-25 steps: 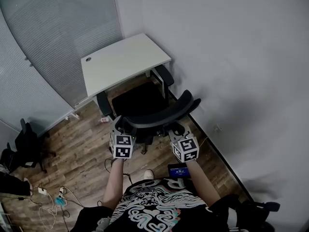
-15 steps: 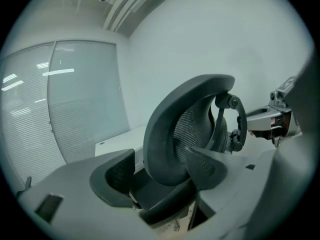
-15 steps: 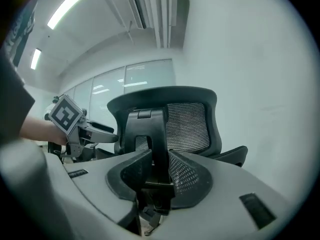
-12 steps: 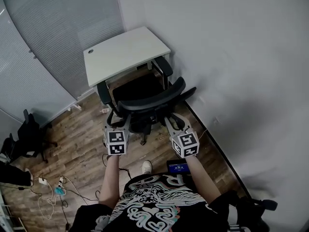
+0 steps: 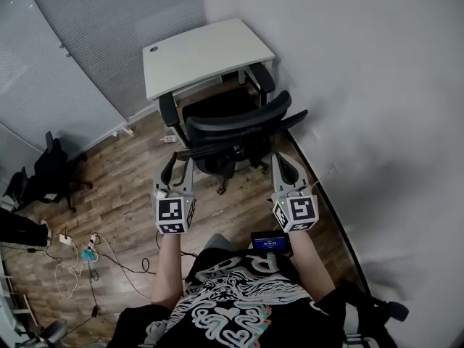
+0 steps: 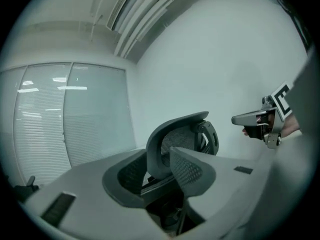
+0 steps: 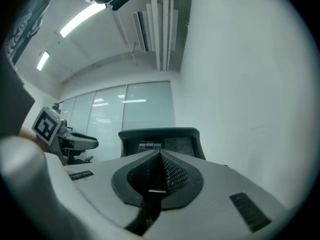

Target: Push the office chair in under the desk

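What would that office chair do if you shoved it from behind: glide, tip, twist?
The chair would probably glide: legs spread from its base over smooth wood floor, likely on wheels. Pushed high on its thin curved back, it might twist or recline rather than run straight. Its wide base makes tipping unlikely.

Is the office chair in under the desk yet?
Not fully. The office chair stands at the desk edge, most of its seat and backrest showing outside it.

- Plain white wall (image 5: pixel 377 85) right of the right tongs (image 5: pixel 285 165).
- Glass partition with blinds (image 5: pixel 94 42) ahead and left of the left tongs (image 5: pixel 178 164).
- Wood-plank floor (image 5: pixel 123 209) beneath both.
- Cables (image 5: pixel 76 267) and a dark chair (image 5: pixel 54 169) further left.
- Strip lights (image 7: pixel 82 19) overhead.
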The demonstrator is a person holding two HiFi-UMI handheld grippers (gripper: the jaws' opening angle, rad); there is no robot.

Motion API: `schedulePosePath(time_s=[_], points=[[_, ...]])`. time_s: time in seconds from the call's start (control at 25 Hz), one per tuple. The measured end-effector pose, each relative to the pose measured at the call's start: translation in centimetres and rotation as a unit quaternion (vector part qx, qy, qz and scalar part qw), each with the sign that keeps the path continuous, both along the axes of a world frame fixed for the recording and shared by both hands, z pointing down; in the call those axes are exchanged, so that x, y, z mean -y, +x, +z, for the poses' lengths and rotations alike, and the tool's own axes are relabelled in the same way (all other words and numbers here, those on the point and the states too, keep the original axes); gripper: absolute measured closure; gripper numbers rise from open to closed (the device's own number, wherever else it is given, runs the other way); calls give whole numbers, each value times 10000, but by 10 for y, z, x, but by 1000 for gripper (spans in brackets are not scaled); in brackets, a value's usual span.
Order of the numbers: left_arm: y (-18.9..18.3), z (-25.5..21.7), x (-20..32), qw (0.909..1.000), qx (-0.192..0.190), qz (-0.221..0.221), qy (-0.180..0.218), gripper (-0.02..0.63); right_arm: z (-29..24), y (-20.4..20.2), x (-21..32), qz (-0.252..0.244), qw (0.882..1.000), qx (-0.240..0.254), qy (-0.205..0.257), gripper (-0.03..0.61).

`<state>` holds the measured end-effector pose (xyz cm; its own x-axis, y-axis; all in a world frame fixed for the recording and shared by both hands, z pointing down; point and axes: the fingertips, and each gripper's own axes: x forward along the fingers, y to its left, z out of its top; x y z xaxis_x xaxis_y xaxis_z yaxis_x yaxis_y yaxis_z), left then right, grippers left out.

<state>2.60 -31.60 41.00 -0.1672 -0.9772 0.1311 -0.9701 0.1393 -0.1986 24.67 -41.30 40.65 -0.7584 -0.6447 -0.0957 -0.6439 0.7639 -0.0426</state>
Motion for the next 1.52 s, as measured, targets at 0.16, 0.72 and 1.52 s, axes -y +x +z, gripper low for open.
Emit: schedulePosePath(time_s=[0.16,0.72,1.52], points=[[-11,-3,-3,9997,-168,-42,153,567,-13,6,-5,262,9996,-6,120,554],[-4,-10,-56,9938,-667,890,66,607,-18,-8,-95,568,9982,-97,-135,555],[0,1,-120,9895,-725,1247,66,607,-13,4,-180,1021,9945,-202,-85,557]])
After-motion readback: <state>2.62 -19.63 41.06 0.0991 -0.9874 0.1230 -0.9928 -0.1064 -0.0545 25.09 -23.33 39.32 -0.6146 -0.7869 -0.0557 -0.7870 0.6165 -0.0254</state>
